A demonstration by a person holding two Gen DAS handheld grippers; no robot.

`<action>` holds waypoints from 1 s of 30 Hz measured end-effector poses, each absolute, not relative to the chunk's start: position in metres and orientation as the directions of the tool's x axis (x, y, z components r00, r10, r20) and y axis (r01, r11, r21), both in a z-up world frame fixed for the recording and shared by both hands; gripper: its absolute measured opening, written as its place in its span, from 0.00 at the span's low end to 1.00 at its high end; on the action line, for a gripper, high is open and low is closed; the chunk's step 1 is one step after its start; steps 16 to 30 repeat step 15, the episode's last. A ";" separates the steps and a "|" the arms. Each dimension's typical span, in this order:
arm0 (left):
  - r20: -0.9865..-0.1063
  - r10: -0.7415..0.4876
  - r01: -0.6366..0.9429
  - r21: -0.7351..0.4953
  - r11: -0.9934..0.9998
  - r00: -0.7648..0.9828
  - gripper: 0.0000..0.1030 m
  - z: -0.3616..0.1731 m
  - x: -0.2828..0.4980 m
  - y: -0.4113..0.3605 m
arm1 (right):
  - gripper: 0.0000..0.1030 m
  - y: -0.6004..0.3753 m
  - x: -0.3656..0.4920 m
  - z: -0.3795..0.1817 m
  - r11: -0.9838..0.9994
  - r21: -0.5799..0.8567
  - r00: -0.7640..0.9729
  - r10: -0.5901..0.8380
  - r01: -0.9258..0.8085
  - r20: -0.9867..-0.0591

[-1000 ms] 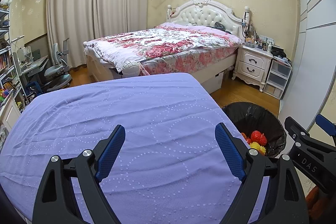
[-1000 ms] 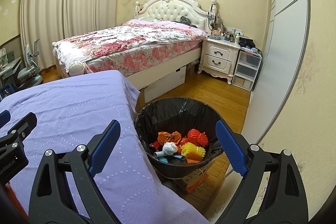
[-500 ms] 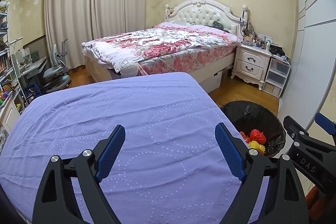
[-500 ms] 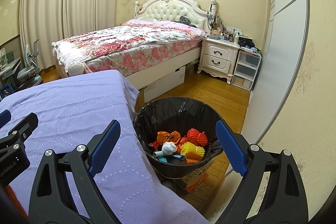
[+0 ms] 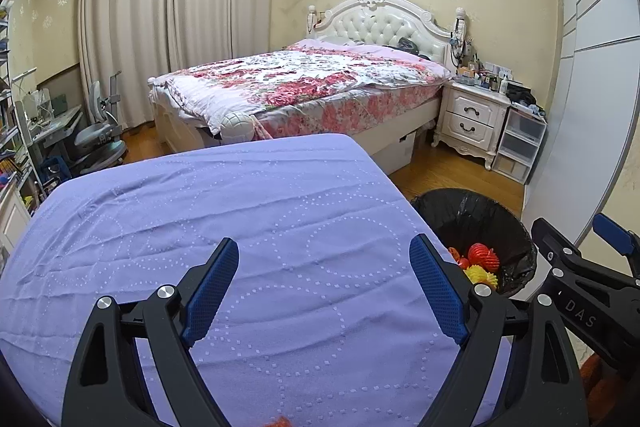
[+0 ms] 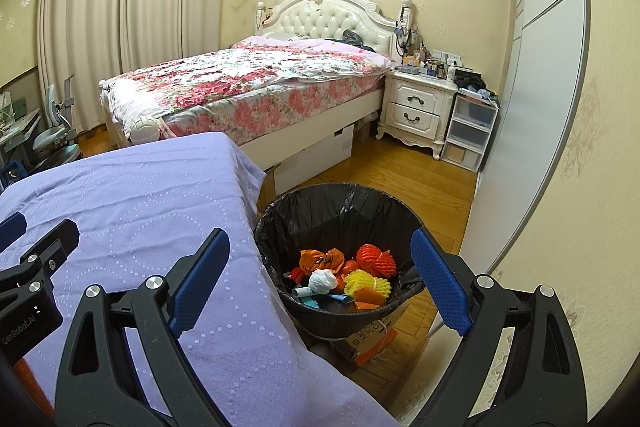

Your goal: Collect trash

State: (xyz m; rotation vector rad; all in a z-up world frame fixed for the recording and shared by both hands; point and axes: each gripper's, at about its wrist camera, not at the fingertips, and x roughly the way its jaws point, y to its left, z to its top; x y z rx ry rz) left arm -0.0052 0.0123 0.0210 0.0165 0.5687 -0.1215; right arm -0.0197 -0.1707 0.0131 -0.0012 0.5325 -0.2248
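- My left gripper [image 5: 324,291] hung spread and empty at lower centre, over the purple cloth [image 5: 240,227]; I saw no trash there, so it had nothing to pinch.
- My right gripper [image 6: 320,279] was also spread wide, holding nothing, framing the black-lined bin [image 6: 336,255] at lower centre; likely poised after a drop.
- The collected trash [image 6: 348,275] lay inside the bin; I judged the job near done.
- An orange scrap [image 5: 276,421] at the bottom edge was cut off; I couldn't identify it.
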 end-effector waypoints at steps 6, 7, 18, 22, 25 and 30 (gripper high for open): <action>-0.515 -0.103 0.128 0.012 0.992 0.851 0.82 0.023 -0.008 0.013 | 0.87 -0.172 -0.020 0.012 0.976 -0.059 0.838 -0.209 0.208 -0.504; -0.515 -0.102 0.125 0.010 0.992 0.851 0.82 0.023 -0.008 0.014 | 0.87 -0.173 -0.021 0.011 0.977 -0.059 0.839 -0.208 0.207 -0.503; -0.568 -0.043 0.061 0.013 0.998 0.822 0.82 0.014 0.007 0.038 | 0.87 -0.162 -0.014 0.001 0.985 -0.064 0.834 -0.167 0.157 -0.526; -0.568 -0.043 0.061 0.013 0.998 0.822 0.82 0.014 0.007 0.038 | 0.87 -0.162 -0.014 0.001 0.985 -0.064 0.834 -0.167 0.157 -0.526; -0.568 -0.043 0.061 0.013 0.998 0.822 0.82 0.014 0.007 0.038 | 0.87 -0.162 -0.014 0.001 0.985 -0.064 0.834 -0.167 0.157 -0.526; -0.568 -0.043 0.061 0.013 0.998 0.822 0.82 0.014 0.007 0.038 | 0.87 -0.162 -0.014 0.001 0.985 -0.064 0.834 -0.167 0.157 -0.526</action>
